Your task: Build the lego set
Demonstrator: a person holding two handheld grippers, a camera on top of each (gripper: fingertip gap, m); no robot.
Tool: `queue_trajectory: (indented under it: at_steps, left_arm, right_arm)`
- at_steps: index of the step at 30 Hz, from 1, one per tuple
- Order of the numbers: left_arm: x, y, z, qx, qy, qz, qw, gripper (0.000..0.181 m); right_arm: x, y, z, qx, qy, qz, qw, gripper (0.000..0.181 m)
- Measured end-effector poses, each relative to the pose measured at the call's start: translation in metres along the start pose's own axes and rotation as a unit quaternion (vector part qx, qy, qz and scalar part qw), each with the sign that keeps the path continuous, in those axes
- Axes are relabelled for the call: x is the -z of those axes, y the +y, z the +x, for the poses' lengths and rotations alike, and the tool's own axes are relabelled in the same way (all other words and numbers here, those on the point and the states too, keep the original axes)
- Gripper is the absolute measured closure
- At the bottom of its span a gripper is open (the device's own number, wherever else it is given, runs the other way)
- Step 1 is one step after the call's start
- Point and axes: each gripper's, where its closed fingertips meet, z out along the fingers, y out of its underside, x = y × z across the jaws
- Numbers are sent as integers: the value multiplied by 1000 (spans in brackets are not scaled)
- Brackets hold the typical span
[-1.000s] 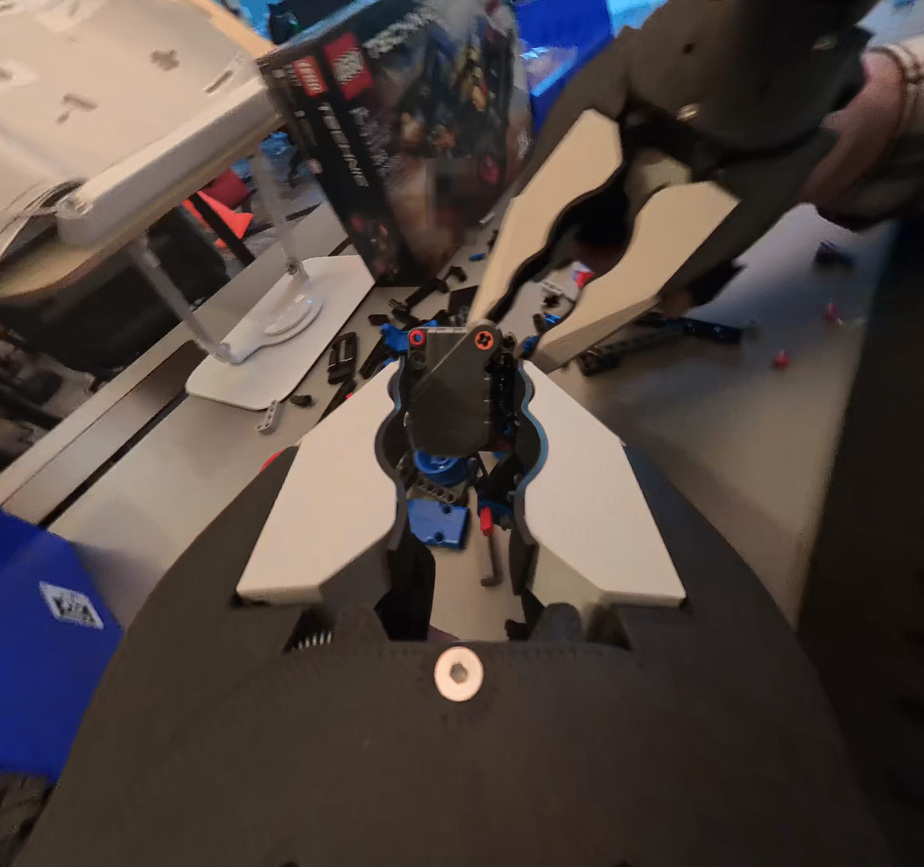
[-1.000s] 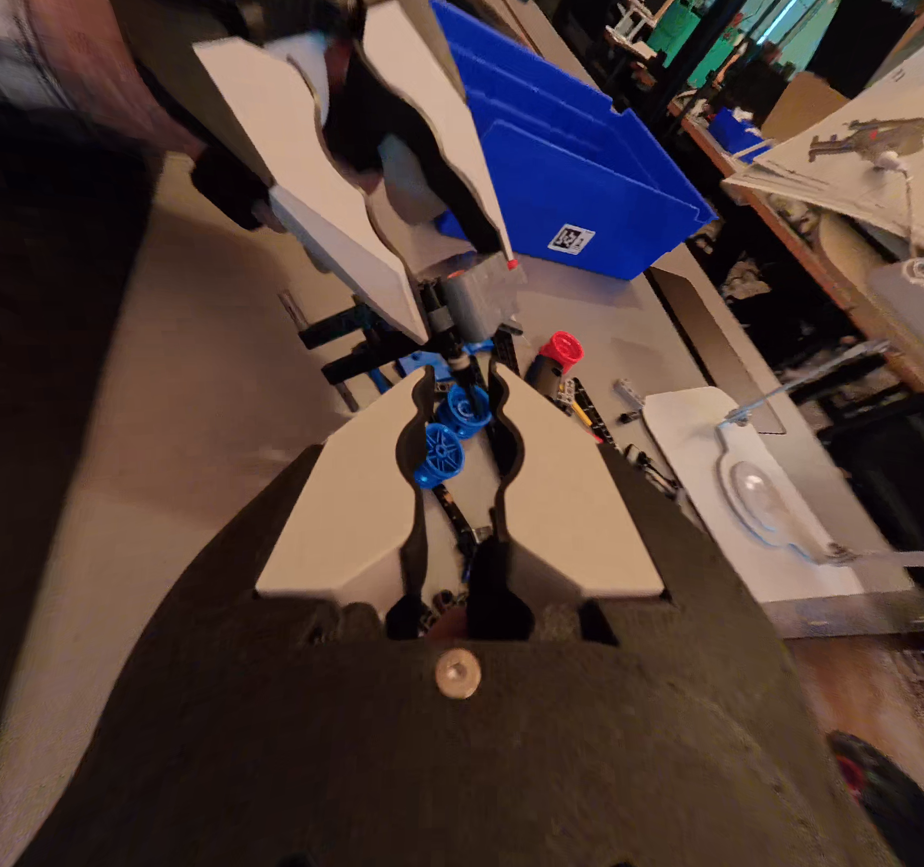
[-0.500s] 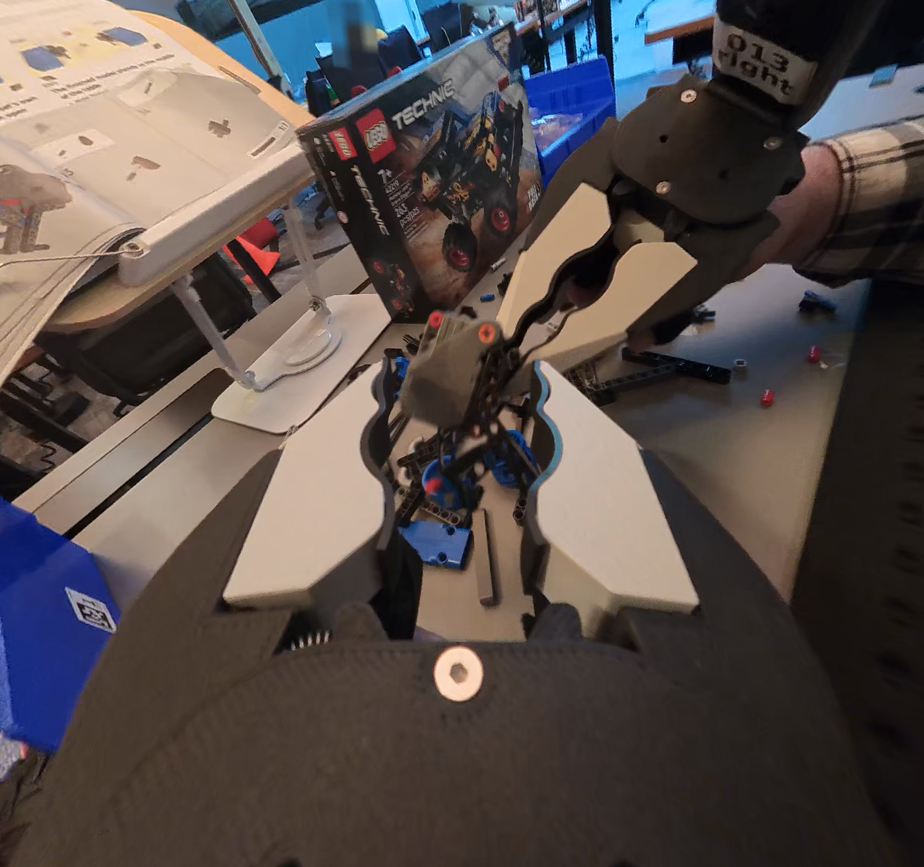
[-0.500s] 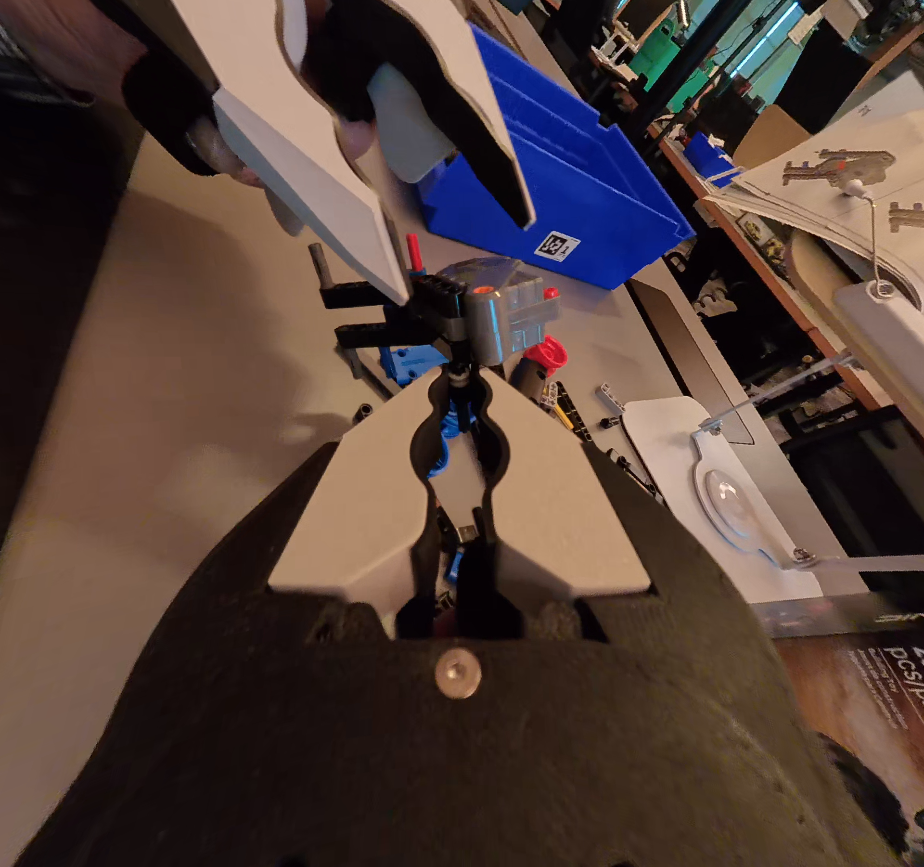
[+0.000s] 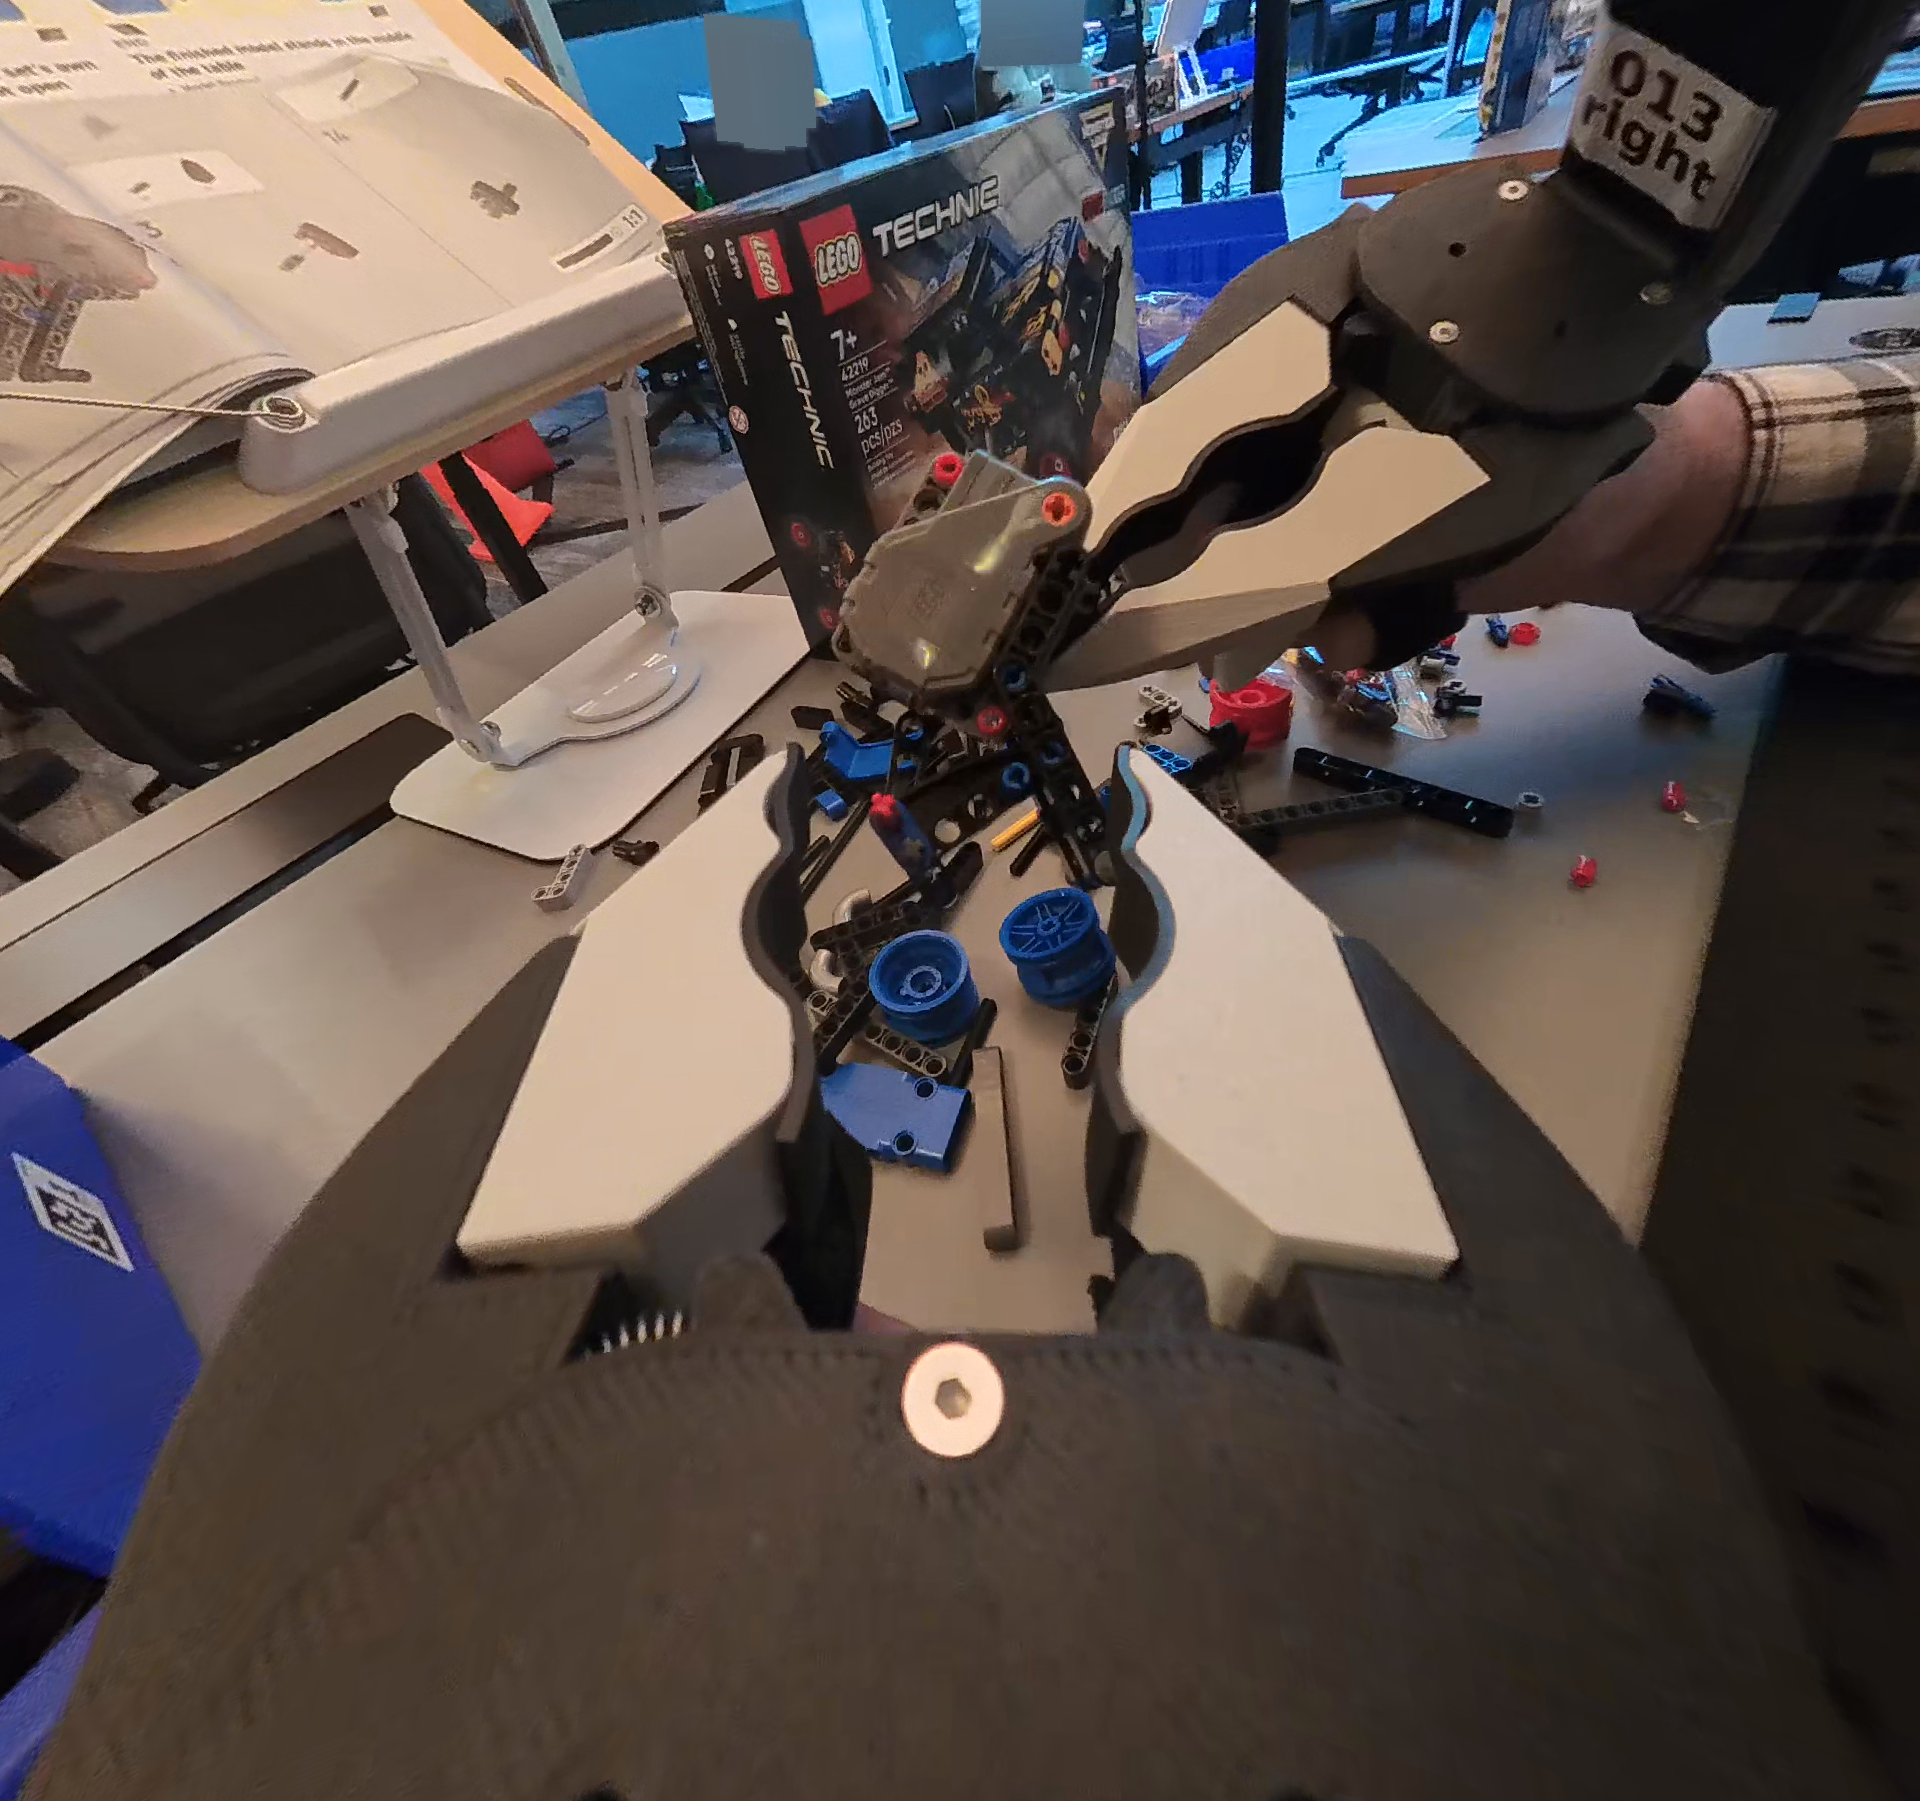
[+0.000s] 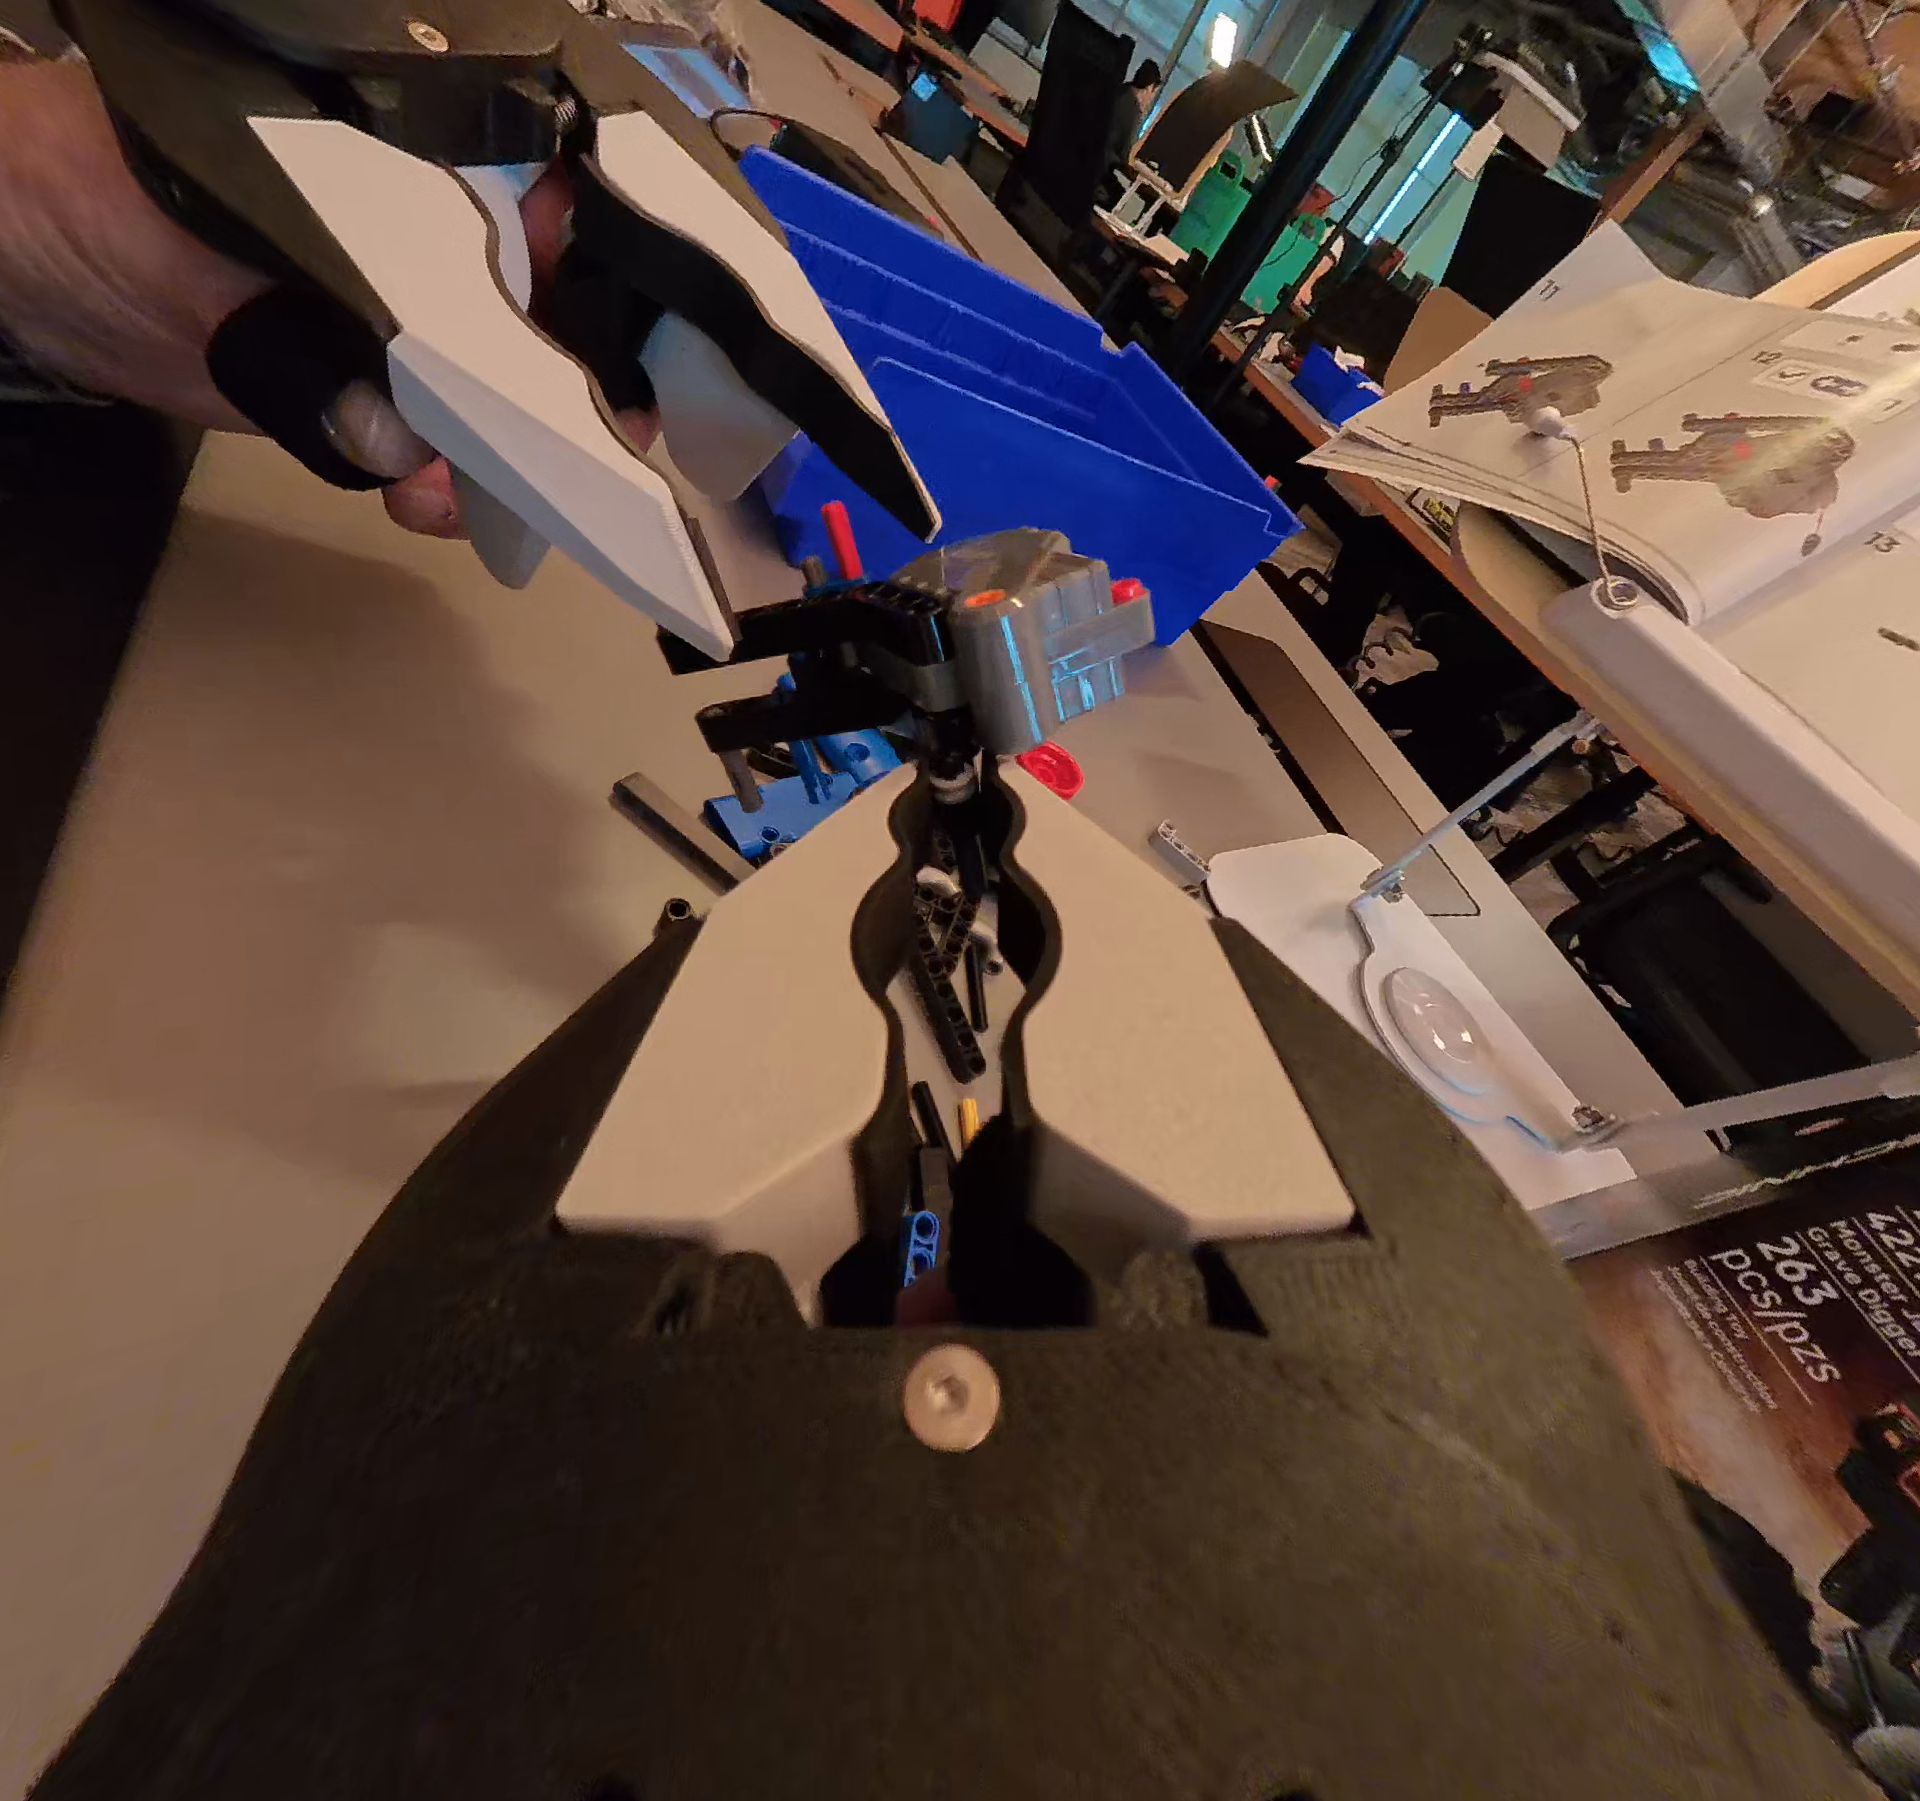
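Grey motor block on black beams point(image 5: 961, 598), red pins at its corners, held tilted in mid-air above the loose pieces point(image 5: 935, 930). Two blue wheel hubs point(image 5: 923, 984) lying side by side below it.

Each wide-angle camera sits just behind its own gripper's pale fingers, looking forward and down over the grey table point(image 5: 1455, 972). The views face each other closely (from opposite sides), sharing the grey-and-black lego assembly point(image 5: 961, 598) point(image 6: 1023, 634).
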Motion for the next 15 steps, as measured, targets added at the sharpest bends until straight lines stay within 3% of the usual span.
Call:
queue_trajectory:
  at_steps: [15]
  left_arm:
    - [1,0,-5,4,-10,7,1000,126]
  right_arm:
    - [-1,-2,3,-5,6,5,1000,175]
